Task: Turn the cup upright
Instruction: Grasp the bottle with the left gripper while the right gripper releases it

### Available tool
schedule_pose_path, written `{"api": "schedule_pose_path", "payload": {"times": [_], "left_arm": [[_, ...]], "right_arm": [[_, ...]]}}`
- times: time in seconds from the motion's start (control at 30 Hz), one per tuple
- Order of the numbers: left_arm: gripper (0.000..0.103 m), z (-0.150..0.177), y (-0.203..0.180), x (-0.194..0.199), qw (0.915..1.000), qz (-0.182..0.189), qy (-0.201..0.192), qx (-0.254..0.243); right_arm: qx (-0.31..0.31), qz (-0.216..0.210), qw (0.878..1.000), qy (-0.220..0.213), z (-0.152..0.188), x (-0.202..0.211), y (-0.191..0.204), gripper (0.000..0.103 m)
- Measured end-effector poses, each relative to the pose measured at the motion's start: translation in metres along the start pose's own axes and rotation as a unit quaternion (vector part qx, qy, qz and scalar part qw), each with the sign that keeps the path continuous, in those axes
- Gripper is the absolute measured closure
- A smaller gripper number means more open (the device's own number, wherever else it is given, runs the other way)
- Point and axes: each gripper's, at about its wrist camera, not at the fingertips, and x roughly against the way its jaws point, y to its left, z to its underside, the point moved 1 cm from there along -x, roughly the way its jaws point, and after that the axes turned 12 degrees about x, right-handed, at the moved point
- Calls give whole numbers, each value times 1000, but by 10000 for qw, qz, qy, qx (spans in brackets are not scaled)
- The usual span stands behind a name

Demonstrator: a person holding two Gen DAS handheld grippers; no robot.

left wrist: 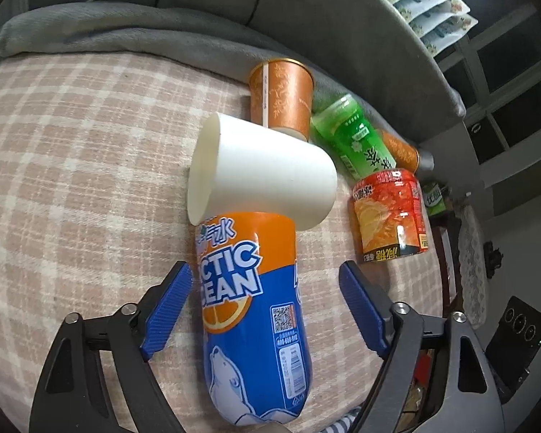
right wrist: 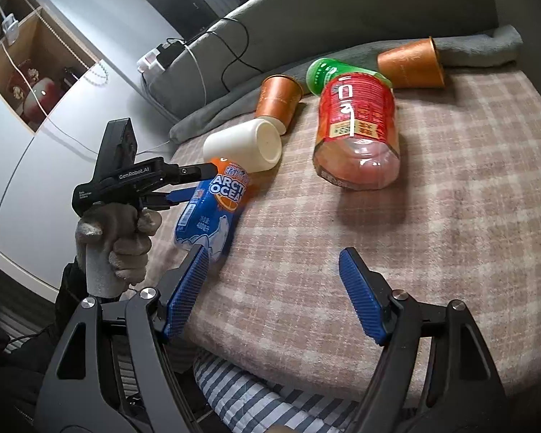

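Lying sideways at frame centre, your plain white cup (left wrist: pixel 261 171) rests on the bottle (left wrist: pixel 250 310); both grippers (left wrist: pixel 267 278) (right wrist: pixel 274 269) spread wide.

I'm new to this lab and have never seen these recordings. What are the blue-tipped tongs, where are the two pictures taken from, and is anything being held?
There is no robot here. A person holds a handheld two-finger gripper in each hand, and each carries a fisheye camera looking forward along its blue fingers.

The left wrist view shows the left gripper, open, its fingers on either side of a blue and orange Arctic Ocean bottle without closing on it. The right wrist view shows the right gripper, open and holding nothing, and the gloved left hand gripping the other tool.

On the plaid blanket lie a white cup on its side, an orange paper cup standing, a second orange cup lying down, a green bottle and a red bottle.

Nothing is held yet.
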Motion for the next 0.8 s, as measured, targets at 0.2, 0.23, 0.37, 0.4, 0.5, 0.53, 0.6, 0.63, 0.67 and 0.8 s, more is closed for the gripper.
{"api": "schedule_pose_path", "payload": {"times": [0.2,0.23,0.37,0.4,0.5,0.53,0.6,0.63,0.67,0.8], "left_arm": [[28,-2,-5,-12,9998,-77,188,-38],[31,-2,-5,-14,9997,-101,206,-44],[40,-4,-6,-19,9995,-179,248,-120],[42,-6,-6,-20,9994,-174,275,-124],[43,-6,-5,-20,9995,-152,257,-143],[43,-5,-6,-19,9994,-152,244,-179],[43,-3,-8,-18,9993,-130,242,-235],[43,-2,-9,-17,9994,-111,233,-248],[43,0,-11,-16,9994,-87,206,-266],[43,8,-20,-4,9987,-44,-38,-497]], "right_arm": [[-120,24,9999,-70,2,2,-3,26],[-127,29,9999,-82,2,3,-4,26],[-131,54,9999,-87,1,4,-4,25],[-120,67,9999,-84,1,4,-4,26],[-75,114,9999,-69,2,4,-2,25],[-75,125,9999,-59,2,3,-2,25],[-106,112,9999,-52,3,3,-3,26],[-119,117,9998,-52,3,3,-3,25],[-126,128,9998,-59,3,3,-3,25],[-66,225,9996,-124,2,6,-2,25]]}}
